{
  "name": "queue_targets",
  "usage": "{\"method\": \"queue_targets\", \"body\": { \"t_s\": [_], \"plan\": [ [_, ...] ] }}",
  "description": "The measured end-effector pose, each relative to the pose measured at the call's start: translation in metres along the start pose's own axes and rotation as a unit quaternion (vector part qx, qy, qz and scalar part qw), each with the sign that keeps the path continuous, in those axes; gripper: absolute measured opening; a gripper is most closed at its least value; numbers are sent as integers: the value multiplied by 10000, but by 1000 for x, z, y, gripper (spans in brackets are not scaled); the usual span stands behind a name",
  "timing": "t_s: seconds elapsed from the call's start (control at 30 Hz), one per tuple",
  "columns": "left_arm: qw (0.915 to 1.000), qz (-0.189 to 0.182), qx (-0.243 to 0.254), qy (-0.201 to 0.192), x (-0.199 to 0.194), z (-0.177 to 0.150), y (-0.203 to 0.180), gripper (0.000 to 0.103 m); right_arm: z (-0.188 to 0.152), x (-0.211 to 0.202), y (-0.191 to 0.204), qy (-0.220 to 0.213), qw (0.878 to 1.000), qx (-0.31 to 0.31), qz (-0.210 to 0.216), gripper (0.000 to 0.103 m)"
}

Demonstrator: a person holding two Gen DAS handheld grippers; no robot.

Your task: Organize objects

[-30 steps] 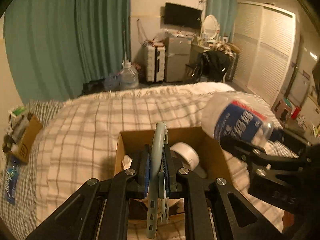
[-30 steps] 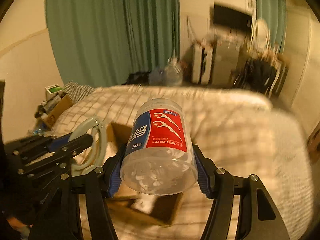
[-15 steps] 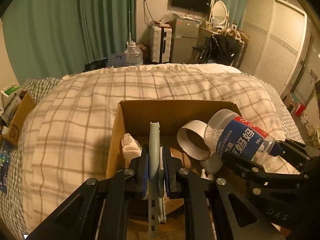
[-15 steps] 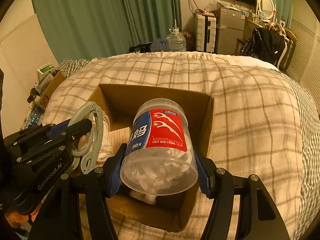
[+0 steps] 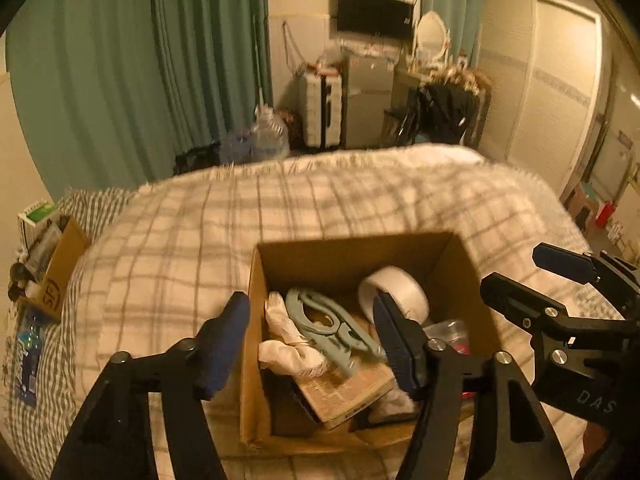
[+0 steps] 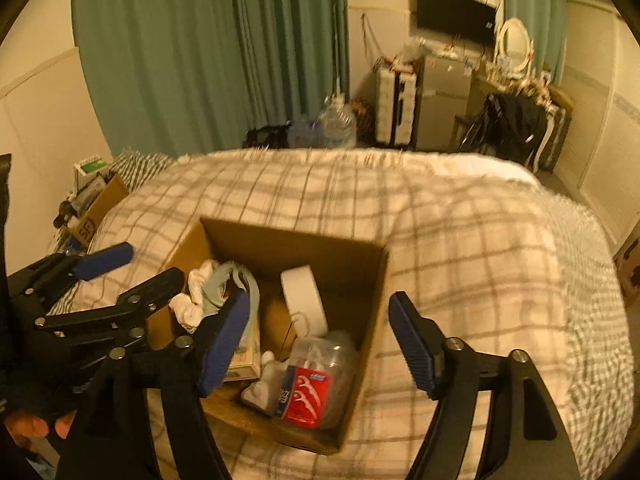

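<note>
Change: 0.5 s ago we held the hanger in the left gripper (image 5: pixel 312 336) and the floss-pick jar in the right gripper (image 6: pixel 320 344); now both tools are empty and both things lie in the cardboard box (image 5: pixel 352 252)
Left jaws: wide apart, holding nothing; we hover them over the box's near left part
Right jaws: wide apart, holding nothing; we hover them over the box's near right corner
Hanger (image 5: pixel 332 328): pale blue-green; it lies on the white cloth (image 5: pixel 292 344) and the flat printed carton (image 5: pixel 344 392) in the box's left half; its long axis runs from far left to near right in the left view
Jar (image 6: pixel 316 376): clear plastic with a red label; it lies on its side in the near right corner; its long axis runs roughly from us toward the far wall; which end is the lid we cannot tell
Tape roll (image 6: pixel 304 300): white; it stands on edge, near the far wall
Box: on the plaid blanket (image 6: pixel 460 240); open top
</note>
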State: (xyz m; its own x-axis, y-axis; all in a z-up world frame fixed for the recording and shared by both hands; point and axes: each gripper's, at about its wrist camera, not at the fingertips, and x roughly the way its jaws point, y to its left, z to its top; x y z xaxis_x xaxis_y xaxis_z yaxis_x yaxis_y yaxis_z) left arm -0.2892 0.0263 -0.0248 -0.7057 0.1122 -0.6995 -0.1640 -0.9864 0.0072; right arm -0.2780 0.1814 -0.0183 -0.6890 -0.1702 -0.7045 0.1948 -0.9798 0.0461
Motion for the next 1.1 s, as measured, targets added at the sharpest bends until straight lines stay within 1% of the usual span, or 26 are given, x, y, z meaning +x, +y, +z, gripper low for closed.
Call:
{"method": "queue_targets", "body": {
  "t_s": [0.03, 0.1, 0.17, 0.27, 0.3, 0.33, 0.37, 0.47, 0.53, 0.63, 0.7, 0.77, 0.87, 0.93, 1.0, 1.07, 1.1],
  "plan": [
    [10000, -38, -9, -58, -5, 2, 1, 73, 3, -8, -1, -67, 10000, 14, -54, 76],
    [9998, -59, -52, -193, -19, 8, 2, 88, 6, -25, -3, -237, 9995, 9, -186, 87],
    [9992, -106, -81, -364, -38, 13, 3, 93, 10, -49, -3, -507, 9980, -43, -388, 91],
    [9983, -150, -81, -553, -67, 19, 4, 95, 12, -86, -3, -843, 9948, -104, -555, 95],
    [9975, -142, -102, -678, -81, 21, 5, 100, 13, -98, -4, -963, 9936, -91, -577, 96],
    [9967, -127, -112, -790, -91, 23, 4, 103, 14, -113, -5, -1141, 9916, -53, -605, 98],
    [9957, -109, -111, -917, -103, 24, 4, 103, 15, -128, -5, -1306, 9895, -28, -625, 103],
    [9916, -58, 17, -1290, -141, 24, 1, 103, 18, -167, -4, -1616, 9846, -53, -657, 103],
    [9885, -90, 159, -1502, -164, 21, -2, 103, 18, -193, -2, -1801, 9802, -8, -829, 103],
    [9831, -142, 290, -1800, -199, 9, -6, 103, 15, -220, -5, -1896, 9763, 92, -1038, 103],
    [9807, -58, 282, -1933, -214, 2, -8, 103, 11, -234, -4, -1942, 9751, 171, -1058, 103],
    [9792, 52, 282, -2011, -229, -12, -8, 103, 2, -250, -2, -2065, 9737, 181, -944, 103],
    [9794, 66, 245, -2002, -244, -34, -6, 103, -20, -272, 2, -2237, 9730, 215, -533, 103],
    [9798, 82, 117, -1994, -250, -52, -3, 103, -38, -283, 8, -2311, 9720, 164, -392, 103],
    [9793, 63, -11, -2022, -252, -67, 0, 103, -54, -286, 13, -2342, 9715, 143, -338, 103],
    [9779, 226, -186, -2069, -250, -81, 3, 103, -71, -280, 19, -2324, 9723, 61, -234, 103],
    [9760, 367, -256, -2133, -246, -88, 3, 103, -77, -276, 21, -2323, 9723, 46, -247, 103]
  ]
}}
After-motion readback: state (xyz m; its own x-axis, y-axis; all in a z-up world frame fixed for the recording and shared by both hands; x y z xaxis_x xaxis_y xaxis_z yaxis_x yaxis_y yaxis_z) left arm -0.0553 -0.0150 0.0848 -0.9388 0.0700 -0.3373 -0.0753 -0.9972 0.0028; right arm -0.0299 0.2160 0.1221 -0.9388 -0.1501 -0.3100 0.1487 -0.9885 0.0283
